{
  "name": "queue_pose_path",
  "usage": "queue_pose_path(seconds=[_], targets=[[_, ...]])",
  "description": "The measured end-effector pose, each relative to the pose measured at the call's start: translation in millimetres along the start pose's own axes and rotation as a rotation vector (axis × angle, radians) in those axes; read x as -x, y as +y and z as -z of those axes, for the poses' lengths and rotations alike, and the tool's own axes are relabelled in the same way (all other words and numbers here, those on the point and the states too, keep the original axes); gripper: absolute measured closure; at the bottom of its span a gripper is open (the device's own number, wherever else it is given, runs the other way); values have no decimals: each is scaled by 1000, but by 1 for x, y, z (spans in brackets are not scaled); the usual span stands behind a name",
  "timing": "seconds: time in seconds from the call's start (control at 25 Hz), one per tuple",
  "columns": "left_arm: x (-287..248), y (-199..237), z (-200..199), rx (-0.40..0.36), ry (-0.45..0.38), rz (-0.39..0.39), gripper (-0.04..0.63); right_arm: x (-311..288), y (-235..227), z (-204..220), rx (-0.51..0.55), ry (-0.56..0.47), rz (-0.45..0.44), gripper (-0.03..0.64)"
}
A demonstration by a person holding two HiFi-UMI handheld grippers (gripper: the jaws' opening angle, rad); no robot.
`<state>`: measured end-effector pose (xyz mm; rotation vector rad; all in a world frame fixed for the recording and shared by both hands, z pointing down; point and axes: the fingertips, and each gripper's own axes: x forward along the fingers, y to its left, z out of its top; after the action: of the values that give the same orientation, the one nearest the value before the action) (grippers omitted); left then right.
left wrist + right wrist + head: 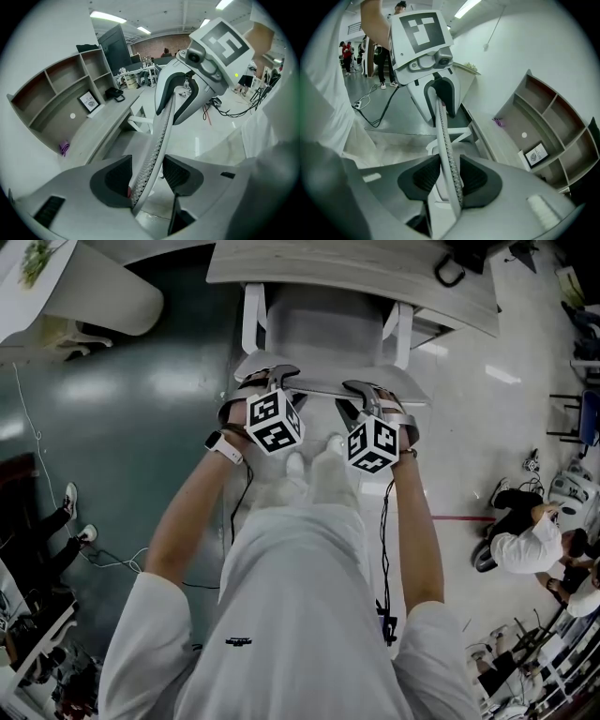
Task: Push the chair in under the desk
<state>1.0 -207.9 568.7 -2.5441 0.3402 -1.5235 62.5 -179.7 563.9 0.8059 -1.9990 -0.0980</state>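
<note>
One chair (pixel 323 329), one desk (pixel 356 273), two hand-held grippers (pixel 272 378) (pixel 367 392)

A small framed card (pixel 536 154) is standing in the lower compartment of the shelf unit (pixel 543 108) at the right of the right gripper view. Its largest line is appearing to read "NATURE", and the smaller lines around it are staying too fine to read. The same card (pixel 89 101) is showing at the left of the left gripper view, its print blurring into dark strokes. In the middle of the head view, one cube (pixel 274 421) and a second cube (pixel 373 444) are bearing black-and-white square markers, block patterns without letters or digits. A tiny dark logo (pixel 238 641) is sitting on the person's white shirt (pixel 281 596), too small to read.
</note>
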Motion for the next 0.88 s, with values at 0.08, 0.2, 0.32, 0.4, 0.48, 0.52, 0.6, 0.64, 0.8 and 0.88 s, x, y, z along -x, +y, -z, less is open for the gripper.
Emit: queue_pose_path(seconds=[0.08,0.2,0.32,0.4,0.48,0.52,0.6,0.64,0.8,0.88], targets=[[-3,6,-2,3,-4,-6,388,-4,-7,0,1,0,-4,474],[-9,18,-7,3,-11,-23,388,-9,-20,2,4,-1,-8,472],[-16,30,-14,6,-12,-30,388,-14,-35,5,4,0,-10,472],[-20,38,-19,7,-12,-32,388,-18,-45,6,2,3,-13,472],[-25,47,-22,10,-10,-33,387,-22,-55,8,3,2,-12,472],[-27,51,-24,10,-9,-34,387,-24,-60,8,4,2,-11,472],[-31,61,-27,11,-8,-35,387,-29,-70,8,9,1,-6,472],[-33,66,-29,11,-7,-35,387,-31,-75,8,10,1,-5,472],[-38,85,-35,13,-8,-35,387,-38,-94,6,13,2,-2,472],[-42,94,-39,14,-10,-37,387,-42,-104,6,17,2,2,471]])
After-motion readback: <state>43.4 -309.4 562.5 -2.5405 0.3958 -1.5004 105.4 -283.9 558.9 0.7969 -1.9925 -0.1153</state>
